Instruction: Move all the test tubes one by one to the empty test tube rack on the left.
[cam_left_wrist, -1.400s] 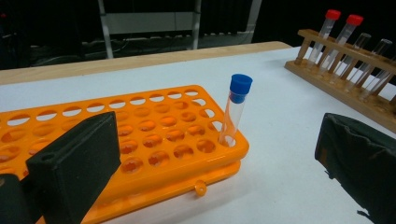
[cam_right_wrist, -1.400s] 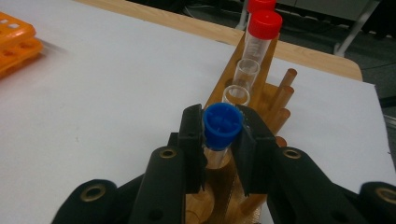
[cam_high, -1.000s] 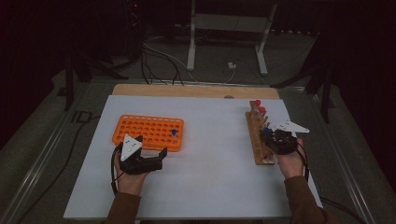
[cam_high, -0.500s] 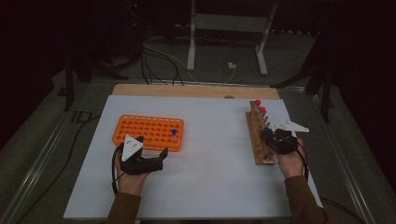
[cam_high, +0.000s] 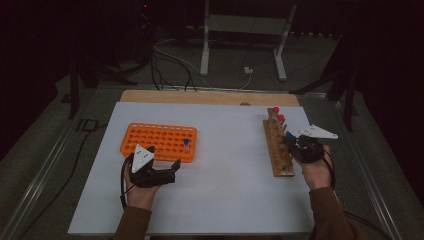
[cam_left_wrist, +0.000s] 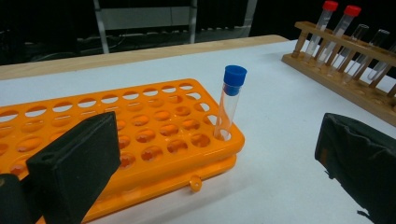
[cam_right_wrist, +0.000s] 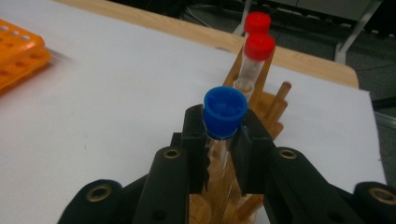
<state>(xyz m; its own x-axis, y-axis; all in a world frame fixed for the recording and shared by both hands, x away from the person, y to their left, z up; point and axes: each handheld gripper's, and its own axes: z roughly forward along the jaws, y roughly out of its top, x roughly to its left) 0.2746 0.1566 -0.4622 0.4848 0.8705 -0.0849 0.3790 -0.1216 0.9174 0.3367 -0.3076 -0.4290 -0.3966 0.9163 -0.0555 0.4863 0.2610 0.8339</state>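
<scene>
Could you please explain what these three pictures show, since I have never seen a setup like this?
A person sits at a white table and holds a hand-held two-jaw gripper in each hand. One picture looks down from above; the other two come from cameras riding on the grippers, looking along their black jaws. On the table lie an orange rack with one blue-capped tube standing in a corner hole, and a wooden rack with two red-capped tubes. The left gripper waits open beside the orange rack, holding nothing. The right gripper is shut on another blue-capped tube at the wooden rack.
</scene>
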